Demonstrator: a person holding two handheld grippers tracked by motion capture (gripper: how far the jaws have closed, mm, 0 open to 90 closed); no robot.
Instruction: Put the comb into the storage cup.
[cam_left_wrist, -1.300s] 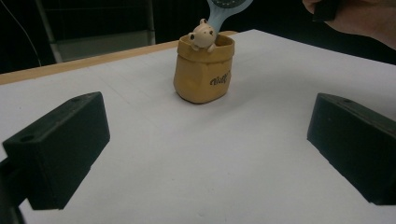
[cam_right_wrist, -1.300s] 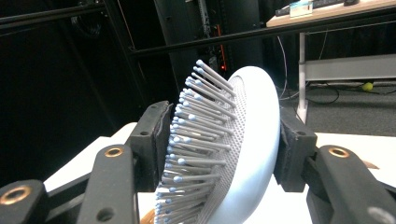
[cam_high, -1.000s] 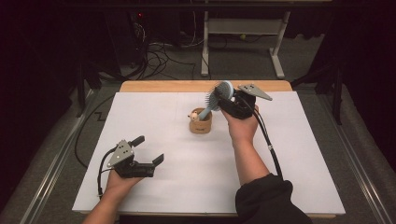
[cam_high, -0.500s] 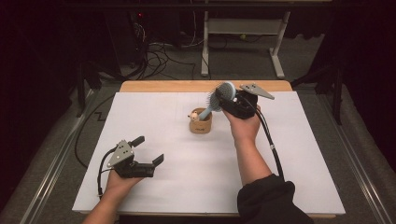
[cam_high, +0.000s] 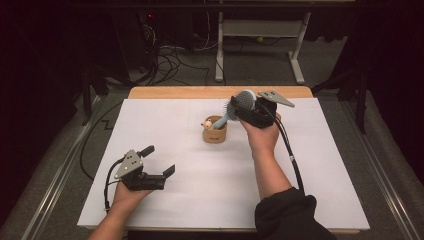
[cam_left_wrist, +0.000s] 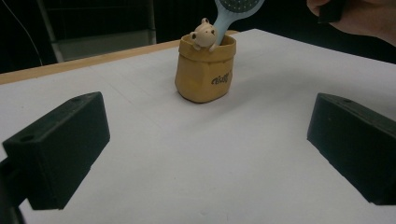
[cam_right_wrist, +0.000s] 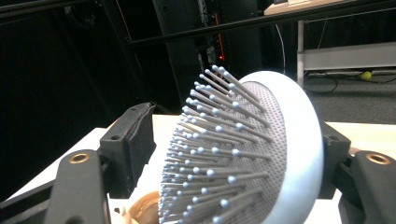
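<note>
The light-blue hairbrush (cam_high: 239, 104) stands with its handle down in the small tan bag-shaped holder (cam_high: 215, 135) near the middle of the white table cover (cam_high: 165, 130), its bristled head leaning up and away toward the right gripper (cam_high: 246, 106). A little beige figurine (cam_left_wrist: 203, 33) peeks over the holder's rim, just beside the brush handle. The right gripper's jaws have just been opening: against the two earlier high views the hand sits in the same spot, but in the right gripper view the brush head now lies between the jaws with a clear gap on the bristle side, where the pins stand free of the pad, while the smooth back of the head lies against or very near the other jaw; I cannot tell whether it touches. I judge that the brush has been let go and is resting on the holder's rim, so the placing looks almost done, and what remains is to draw the right gripper back without catching the bristles or tipping the holder. The left gripper (cam_high: 157, 162) rests low on the cover at the near left, well apart from the holder, its jaws spread wide with nothing between them
</note>
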